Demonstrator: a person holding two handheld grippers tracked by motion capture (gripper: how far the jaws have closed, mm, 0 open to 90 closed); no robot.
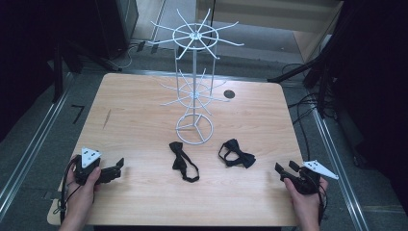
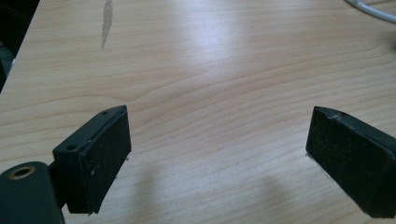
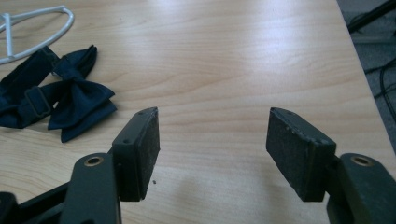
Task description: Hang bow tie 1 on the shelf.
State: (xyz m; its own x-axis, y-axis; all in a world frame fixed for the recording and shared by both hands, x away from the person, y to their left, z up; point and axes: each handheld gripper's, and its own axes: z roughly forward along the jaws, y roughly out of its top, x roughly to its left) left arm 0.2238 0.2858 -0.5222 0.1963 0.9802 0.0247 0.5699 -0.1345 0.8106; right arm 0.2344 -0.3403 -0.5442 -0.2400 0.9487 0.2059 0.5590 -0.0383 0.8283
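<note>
Resting at the near corners of the table point(image 1: 144, 96), both grippers are empty: the left gripper point(image 1: 119, 164) stands with jaws wide over bare wood, the right gripper point(image 1: 285, 168) with jaws parted and nothing between them. Two dark bow ties lie near the near edge, the left bow tie point(image 1: 182, 161) and the right bow tie point(image 1: 236, 154), both just in front of the round foot of the white wire rack point(image 1: 194, 103), which stands mid-table with empty hooks. The step in hand appears to be the start: neither tie is touched. Next, the right gripper would likely reach toward the right bow tie, close on its strap, and lift it to a hook. No readable writing or brand is visible; a black "7" seems marked on the floor at left.
</note>
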